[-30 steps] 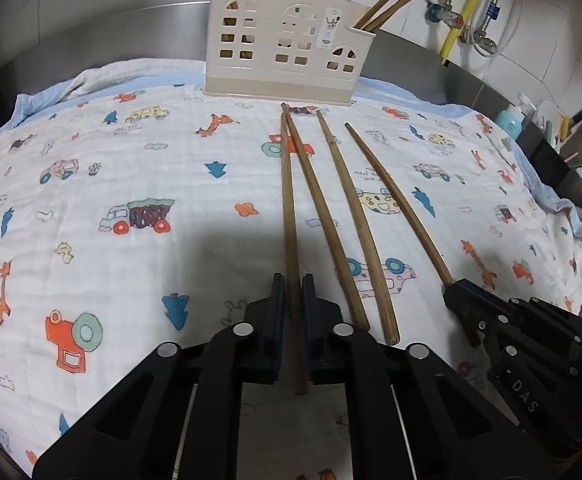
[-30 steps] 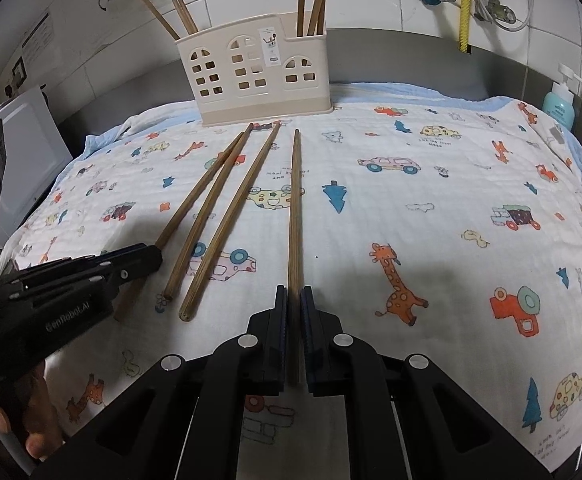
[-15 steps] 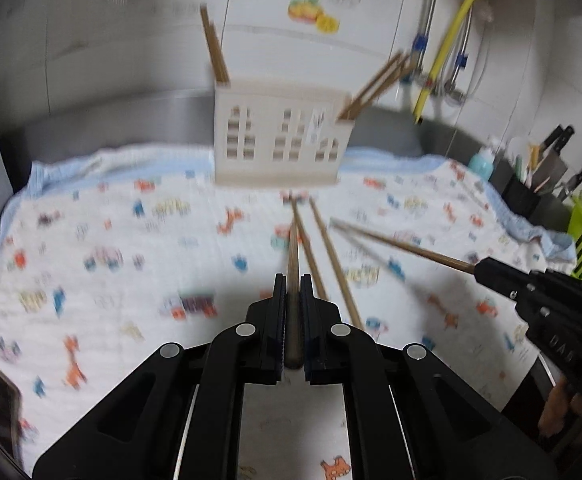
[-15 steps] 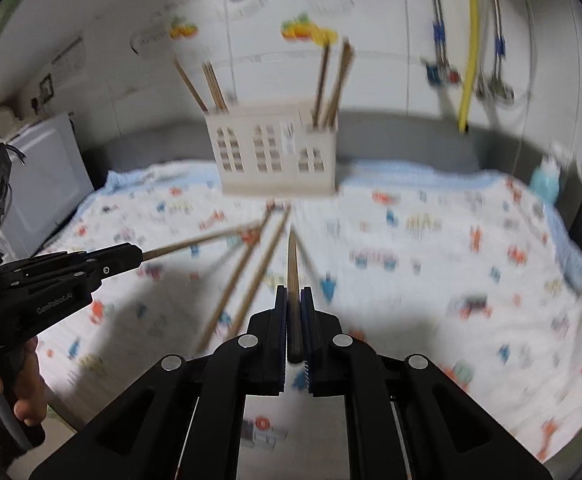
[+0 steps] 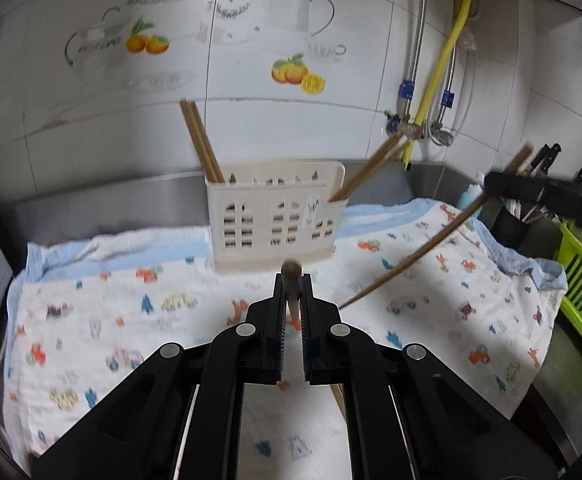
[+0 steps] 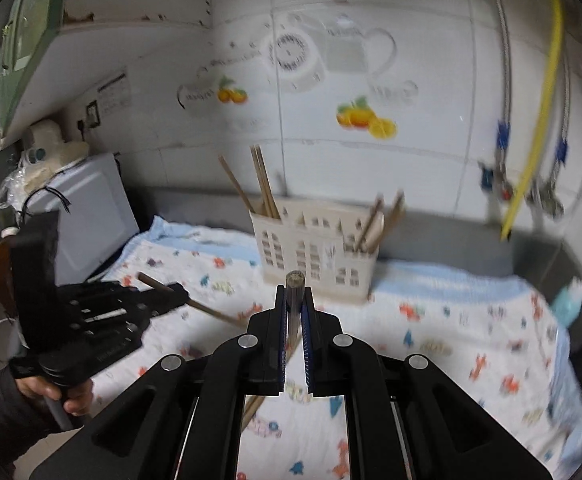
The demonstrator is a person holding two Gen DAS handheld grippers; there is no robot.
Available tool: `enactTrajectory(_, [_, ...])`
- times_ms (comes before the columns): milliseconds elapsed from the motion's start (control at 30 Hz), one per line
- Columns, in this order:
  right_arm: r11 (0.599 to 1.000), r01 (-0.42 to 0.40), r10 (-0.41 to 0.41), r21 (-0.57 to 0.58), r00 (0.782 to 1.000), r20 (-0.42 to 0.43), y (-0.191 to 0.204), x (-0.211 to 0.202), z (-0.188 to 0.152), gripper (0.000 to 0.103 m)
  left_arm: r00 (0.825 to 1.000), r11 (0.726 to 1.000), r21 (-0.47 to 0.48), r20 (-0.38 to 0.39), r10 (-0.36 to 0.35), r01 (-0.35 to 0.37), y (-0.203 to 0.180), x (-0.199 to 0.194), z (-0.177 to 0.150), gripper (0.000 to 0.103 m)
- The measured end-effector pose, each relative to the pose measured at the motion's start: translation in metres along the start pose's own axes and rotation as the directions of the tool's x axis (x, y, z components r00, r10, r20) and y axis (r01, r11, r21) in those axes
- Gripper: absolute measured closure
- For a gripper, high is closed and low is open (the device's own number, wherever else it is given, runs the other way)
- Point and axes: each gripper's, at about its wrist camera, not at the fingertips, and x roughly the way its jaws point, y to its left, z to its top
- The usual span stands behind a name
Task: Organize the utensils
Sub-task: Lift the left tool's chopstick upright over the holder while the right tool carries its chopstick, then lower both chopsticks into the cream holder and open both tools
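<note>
Each tool is clenched on one wooden chopstick raised above the cloth-covered surface, the left tool gripping its chopstick and the right tool gripping its chopstick, with the cream utensil holder just ahead of both.

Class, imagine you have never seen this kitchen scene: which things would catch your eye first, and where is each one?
Each tool grips one wooden chopstick raised off the cloth: the left tool and its chopstick fill the lower middle of its view, as the right tool and chopstick do in the other. Behind them a cream holder with house-shaped cutouts stands at the far edge of the cartoon-print cloth, chopsticks leaning out at both ends.
</note>
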Motion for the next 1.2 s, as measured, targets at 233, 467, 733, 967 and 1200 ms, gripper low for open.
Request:
enactTrajectory(233, [0.996, 0.028, -0.025, -0.08, 0.999, 0.042, -0.003, -0.019, 0.068, 0.096, 1.0, 0.999, 0.035, 0.018, 0.013, -0.014, 0.004, 0.007, 0.031, 0.098])
enactTrajectory(467, [0.988, 0.117, -0.109, -0.105, 0.99, 0.087, -0.012, -0.009, 0.111, 0.096, 0.996, 0.997, 0.066, 0.082, 0.022, -0.027, 0.004, 0.0, 0.07, 0.098])
enactTrajectory(733, [0.991, 0.126, -0.125, -0.052, 0.992, 0.024, -0.034, 0.051, 0.114, 0.096, 0.976, 0.993, 0.099, 0.215, 0.035, -0.058, -0.004, -0.013, 0.131, 0.098])
enactTrajectory(967, [0.994, 0.11, -0.11, -0.025, 0.994, 0.007, -0.044, 0.076, 0.11, 0.096, 0.946, 0.99, 0.108, 0.319, 0.056, -0.095, -0.011, -0.015, 0.175, 0.098])
enactTrajectory(1200, [0.997, 0.076, -0.075, -0.005, 0.992, 0.101, -0.044, 0.063, 0.132, 0.096, 0.916, 0.978, 0.118, 0.385, 0.116, -0.174, -0.013, -0.001, 0.203, 0.098])
